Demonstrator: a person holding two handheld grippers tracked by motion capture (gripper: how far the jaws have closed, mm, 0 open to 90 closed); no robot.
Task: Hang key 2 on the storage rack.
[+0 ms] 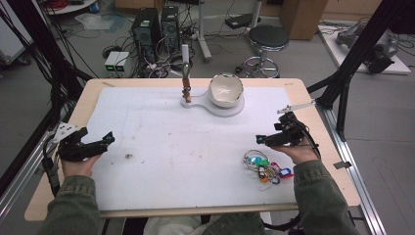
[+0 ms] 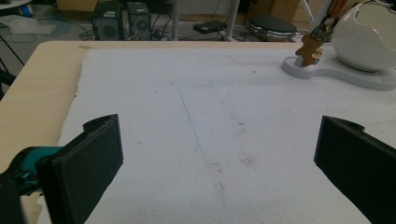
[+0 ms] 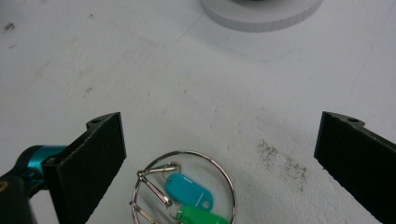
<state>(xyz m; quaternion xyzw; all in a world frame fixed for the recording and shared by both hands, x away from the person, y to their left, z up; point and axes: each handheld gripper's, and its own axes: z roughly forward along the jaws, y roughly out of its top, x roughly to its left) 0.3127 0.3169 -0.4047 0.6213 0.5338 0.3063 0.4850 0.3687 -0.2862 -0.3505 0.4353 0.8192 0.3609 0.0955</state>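
Note:
A bunch of key rings with coloured tags [image 1: 265,167] lies on the white mat [image 1: 156,132] at the front right. My right gripper [image 1: 261,140] hovers open just beyond it. In the right gripper view the big ring [image 3: 184,186], with a blue and a green tag inside it, lies between and below the wide-apart jaws of the right gripper [image 3: 219,126]. My left gripper [image 1: 100,140] is open at the mat's left edge, and nothing sits between the jaws of the left gripper [image 2: 219,135]. At the back stands a white base [image 1: 235,108] with a cracked white sphere [image 1: 226,89] and a brown figure [image 1: 186,84] on a post.
Dark specks [image 1: 128,156] dot the mat near the left hand. The wooden table edge [image 1: 80,115] frames the mat. Beyond the table are computer towers [image 1: 147,29], a stool [image 1: 268,39] and a black frame strut [image 1: 352,58] at the right.

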